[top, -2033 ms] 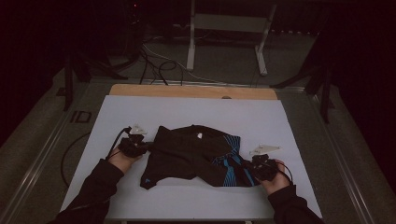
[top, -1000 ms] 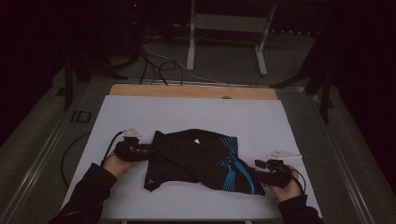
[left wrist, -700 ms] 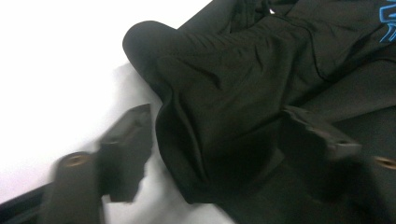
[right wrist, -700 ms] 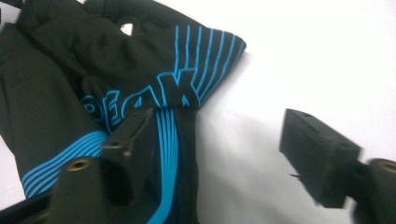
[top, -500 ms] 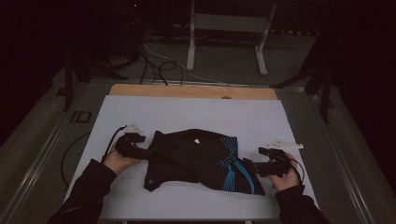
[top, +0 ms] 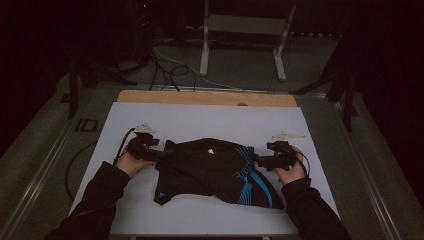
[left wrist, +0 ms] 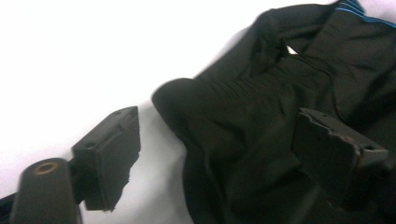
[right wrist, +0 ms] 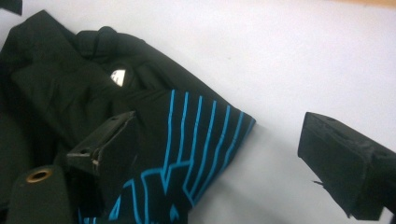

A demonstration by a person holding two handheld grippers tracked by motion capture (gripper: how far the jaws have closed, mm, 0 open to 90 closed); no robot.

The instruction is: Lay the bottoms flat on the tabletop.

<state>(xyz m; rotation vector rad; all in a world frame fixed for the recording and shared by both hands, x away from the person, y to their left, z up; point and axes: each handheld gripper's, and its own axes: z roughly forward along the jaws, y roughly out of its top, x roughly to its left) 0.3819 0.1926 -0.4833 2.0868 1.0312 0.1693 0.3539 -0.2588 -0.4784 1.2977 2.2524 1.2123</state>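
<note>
A black garment [top: 210, 170] with blue stripes at its right end lies crumpled in the middle of the white table [top: 200, 120]. My left gripper [top: 156, 152] is at the garment's left edge. Its jaws stand open in the left gripper view [left wrist: 224, 154], with the dark cloth [left wrist: 261, 93] bulging between them and one jaw over the fabric. My right gripper [top: 260, 161] is at the garment's right edge. It is open too [right wrist: 229, 158], and the blue-striped corner [right wrist: 196, 130] reaches in between its jaws. A small white label [right wrist: 117, 77] shows on the cloth.
A wooden strip [top: 200, 97] runs along the table's far edge. Beyond it are loose cables [top: 165, 65] on the floor and a white stand [top: 240, 30]. A cable [top: 75, 165] loops off the table's left side. Bare white surface surrounds the garment.
My right gripper has moved away from me and leftwards, up to the garment's striped edge. The left gripper has barely shifted. The garment lies slightly more bunched than two seconds ago.
</note>
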